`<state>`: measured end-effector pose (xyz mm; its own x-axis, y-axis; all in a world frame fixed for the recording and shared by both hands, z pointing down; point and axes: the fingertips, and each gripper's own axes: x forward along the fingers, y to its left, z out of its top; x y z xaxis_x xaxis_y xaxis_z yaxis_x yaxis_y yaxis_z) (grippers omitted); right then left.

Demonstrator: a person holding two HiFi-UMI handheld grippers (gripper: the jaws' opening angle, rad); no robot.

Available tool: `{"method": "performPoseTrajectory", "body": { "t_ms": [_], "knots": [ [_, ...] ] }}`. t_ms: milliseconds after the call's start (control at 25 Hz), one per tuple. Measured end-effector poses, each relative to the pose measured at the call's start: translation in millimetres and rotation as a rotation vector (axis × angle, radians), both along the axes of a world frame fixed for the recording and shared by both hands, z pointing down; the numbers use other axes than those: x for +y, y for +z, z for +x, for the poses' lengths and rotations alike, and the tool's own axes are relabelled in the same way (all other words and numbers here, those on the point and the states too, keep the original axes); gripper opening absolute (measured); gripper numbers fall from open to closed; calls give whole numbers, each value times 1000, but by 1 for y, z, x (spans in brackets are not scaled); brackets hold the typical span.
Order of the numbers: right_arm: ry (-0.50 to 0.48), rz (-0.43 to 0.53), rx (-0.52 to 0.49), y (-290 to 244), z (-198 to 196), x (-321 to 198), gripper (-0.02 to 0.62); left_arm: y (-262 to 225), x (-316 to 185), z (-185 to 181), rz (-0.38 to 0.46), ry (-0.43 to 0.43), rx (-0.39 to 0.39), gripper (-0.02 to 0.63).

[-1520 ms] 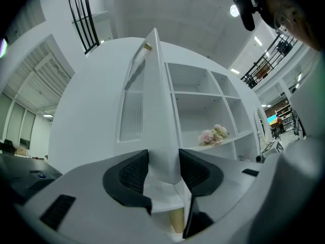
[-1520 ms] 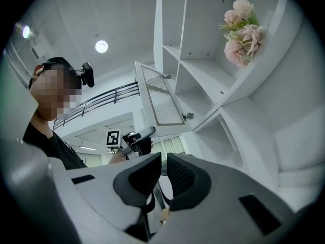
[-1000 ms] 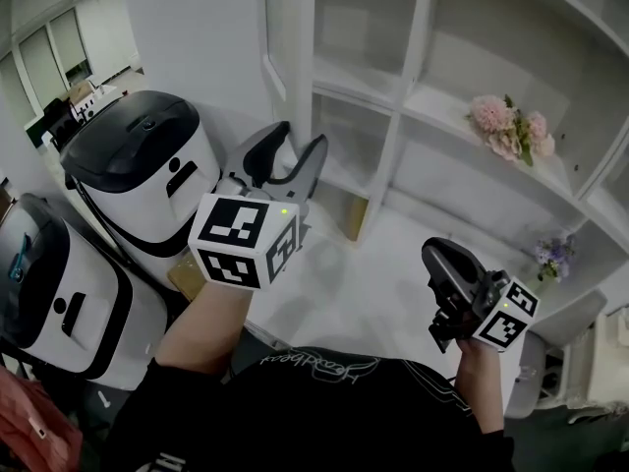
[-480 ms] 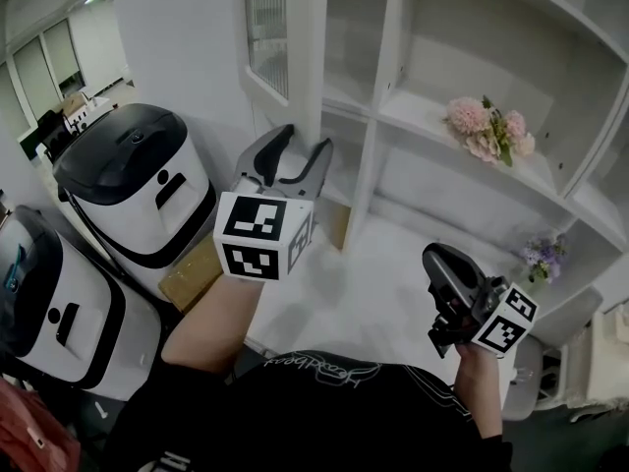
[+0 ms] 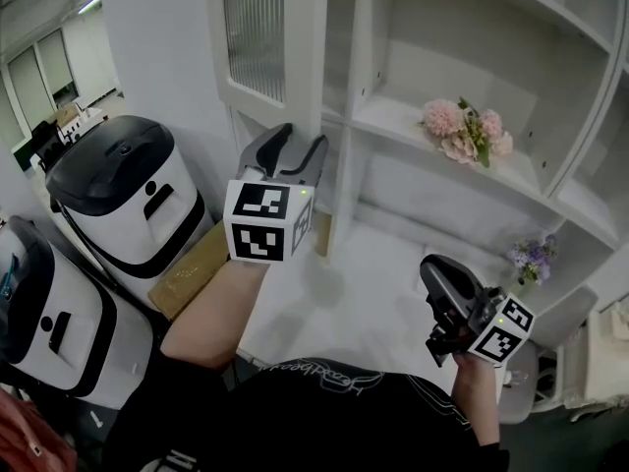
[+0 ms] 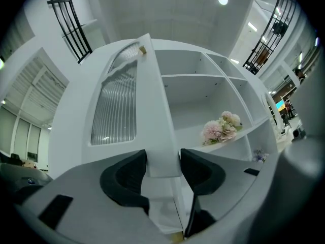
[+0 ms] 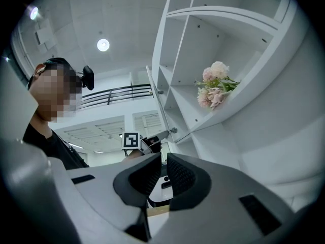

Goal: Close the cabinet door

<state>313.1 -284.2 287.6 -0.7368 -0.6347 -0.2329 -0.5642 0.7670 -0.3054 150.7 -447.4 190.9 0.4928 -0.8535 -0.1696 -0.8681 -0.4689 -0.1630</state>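
At upper centre, the left hand-held gripper [image 5: 300,142], jaws just eased apart, straddled the edge of the cabinet door [image 5: 254,37], likely to swing it shut.

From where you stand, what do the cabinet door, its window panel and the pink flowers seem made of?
Cabinet door: likely painted wood or board, matt white, no grain showing.
Window panel: probably ribbed glass or acrylic; fine vertical lines, sheen.
Pink flowers: possibly artificial fabric; too small to be sure.
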Motion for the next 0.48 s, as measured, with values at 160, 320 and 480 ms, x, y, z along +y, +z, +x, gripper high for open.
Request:
{"method": "performPoseTrajectory", "body": {
  "t_ms": [160,320,480],
  "knots": [
    [8,-19,0,8,19,2,60,1,-11,14,-3,-12,-20,236],
    [10,-56,-8,23,33,2,60,2,-23,26,-6,-29,-48,236],
    [9,-86,-23,36,49,2,60,2,-36,37,-20,-37,-66,235]
  ]
}}
